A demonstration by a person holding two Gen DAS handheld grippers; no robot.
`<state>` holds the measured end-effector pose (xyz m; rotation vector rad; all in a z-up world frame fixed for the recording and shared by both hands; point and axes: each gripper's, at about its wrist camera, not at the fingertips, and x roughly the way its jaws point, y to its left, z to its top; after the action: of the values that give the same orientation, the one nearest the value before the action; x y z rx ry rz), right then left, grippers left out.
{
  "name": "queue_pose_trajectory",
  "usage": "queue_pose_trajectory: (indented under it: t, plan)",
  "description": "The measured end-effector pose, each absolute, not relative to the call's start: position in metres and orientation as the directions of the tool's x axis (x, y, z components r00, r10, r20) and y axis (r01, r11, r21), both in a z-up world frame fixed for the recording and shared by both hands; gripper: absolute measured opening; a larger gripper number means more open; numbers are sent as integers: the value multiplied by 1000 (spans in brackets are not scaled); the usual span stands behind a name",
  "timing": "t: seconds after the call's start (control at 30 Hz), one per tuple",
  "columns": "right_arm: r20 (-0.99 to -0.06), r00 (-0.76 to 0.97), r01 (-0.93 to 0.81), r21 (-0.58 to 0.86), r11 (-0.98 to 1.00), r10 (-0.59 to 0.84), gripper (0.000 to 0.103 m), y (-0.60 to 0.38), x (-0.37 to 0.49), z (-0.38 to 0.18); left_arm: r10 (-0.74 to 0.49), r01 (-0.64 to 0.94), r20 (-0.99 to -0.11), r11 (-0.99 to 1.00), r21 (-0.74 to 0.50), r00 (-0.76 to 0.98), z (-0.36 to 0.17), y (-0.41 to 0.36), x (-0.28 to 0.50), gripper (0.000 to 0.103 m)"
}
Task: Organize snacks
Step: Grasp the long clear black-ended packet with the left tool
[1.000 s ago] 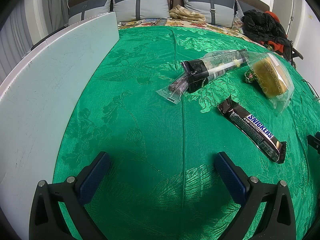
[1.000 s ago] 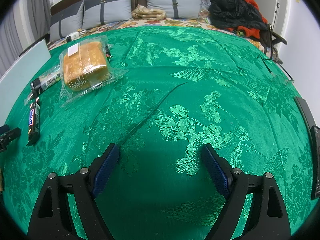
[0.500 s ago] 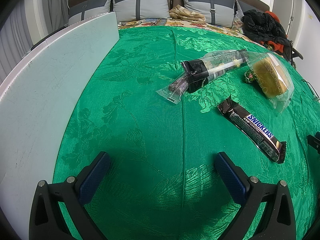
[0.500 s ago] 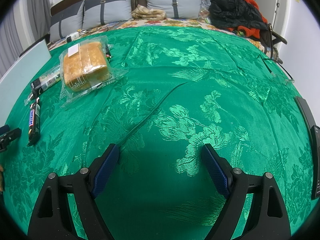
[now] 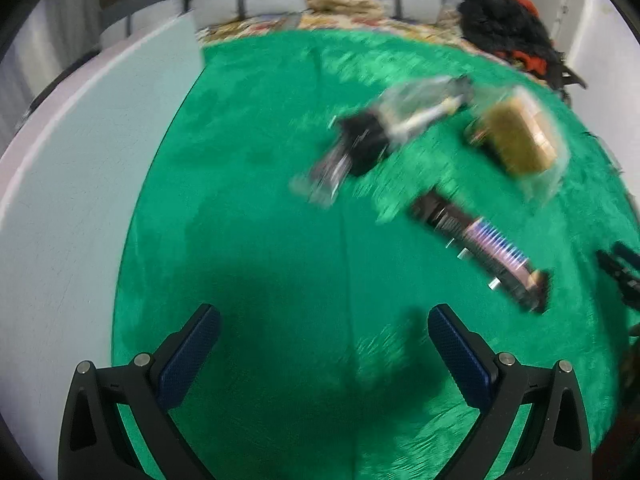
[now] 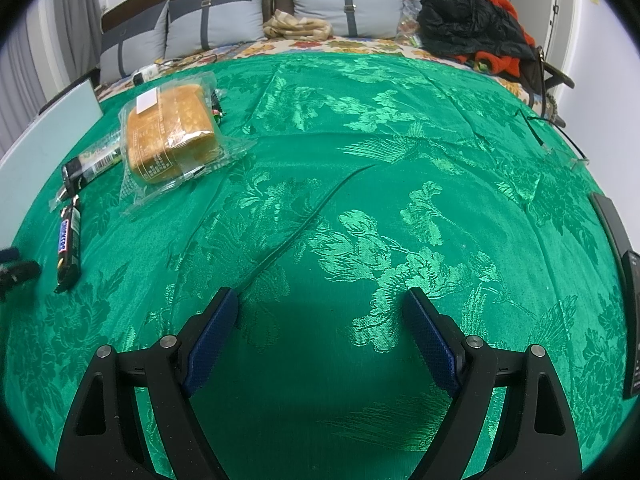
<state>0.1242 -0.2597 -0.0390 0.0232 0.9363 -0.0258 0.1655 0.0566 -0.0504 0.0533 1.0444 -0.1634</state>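
Snacks lie on a green patterned cloth (image 6: 360, 208). A Snickers bar (image 5: 480, 248) lies ahead and right of my left gripper (image 5: 324, 334), which is open and empty; this view is blurred. Beyond it lie a clear packet with a black end (image 5: 368, 148) and a bagged bread loaf (image 5: 516, 140). In the right wrist view, my right gripper (image 6: 320, 312) is open and empty above bare cloth. The bread (image 6: 168, 132), the packet (image 6: 92, 164) and the Snickers bar (image 6: 66, 240) lie far to its left.
A pale flat board (image 5: 72, 200) covers the left side of the surface. Grey pillows (image 6: 344, 8) and a black and red pile of clothes (image 6: 472, 28) lie at the far end. A dark flat device (image 6: 624, 264) lies at the right edge.
The left wrist view has gone blurred and the snacks have shifted slightly in it, so my left gripper has started moving. The right gripper has not moved.
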Motion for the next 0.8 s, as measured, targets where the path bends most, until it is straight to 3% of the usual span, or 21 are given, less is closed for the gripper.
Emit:
queue_pose_trajectory:
  t: [0.23,0.3,0.67,0.73,0.8]
  plan:
    - [-805,593,32,11,999,-10,88,-260,124,-38,-61,335,-843,931,145,534,-6,6,227,101]
    - [-805,593,32,11,999,-10,88,-260,124,-38,-29,367,-846,908,200,533,-4,-12,248,94]
    - [-806,592,32,10,999,-11,88,-260,124,-38,30,471,-885,838,276,464,-39,-69,305,82]
    - [-805,593,32,10,999,-11,88,-260,124,-38,19,486,-892,833,264,453,-43,-73,308,71]
    - [-805,593,32,11,999,-10,88,-260,124,-39,8,506,-909,829,240,417,-48,-76,310,36]
